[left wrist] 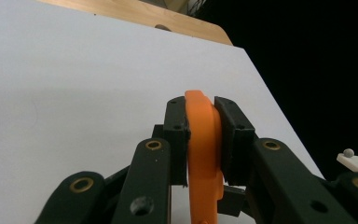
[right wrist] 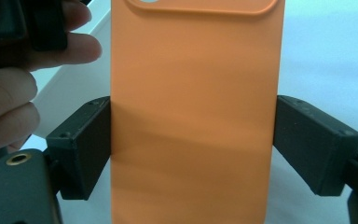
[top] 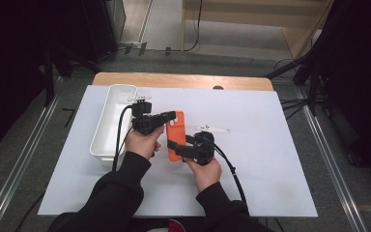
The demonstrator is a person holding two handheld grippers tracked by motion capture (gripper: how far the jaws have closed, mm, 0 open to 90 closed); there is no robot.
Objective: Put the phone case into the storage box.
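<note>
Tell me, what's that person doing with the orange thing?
A person sits at a white table with a gripper in each hand. Both grippers are clamped on an orange phone case. The left gripper pinches its top end by front and back, and the right gripper squeezes its two long sides lower down. A white bin stands to the left.

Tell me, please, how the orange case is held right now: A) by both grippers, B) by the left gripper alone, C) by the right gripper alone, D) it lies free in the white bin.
A: the left gripper pinches the case across its thin edge, while the right gripper has a jaw against each of its long sides; the bin stands apart at the left.
</note>
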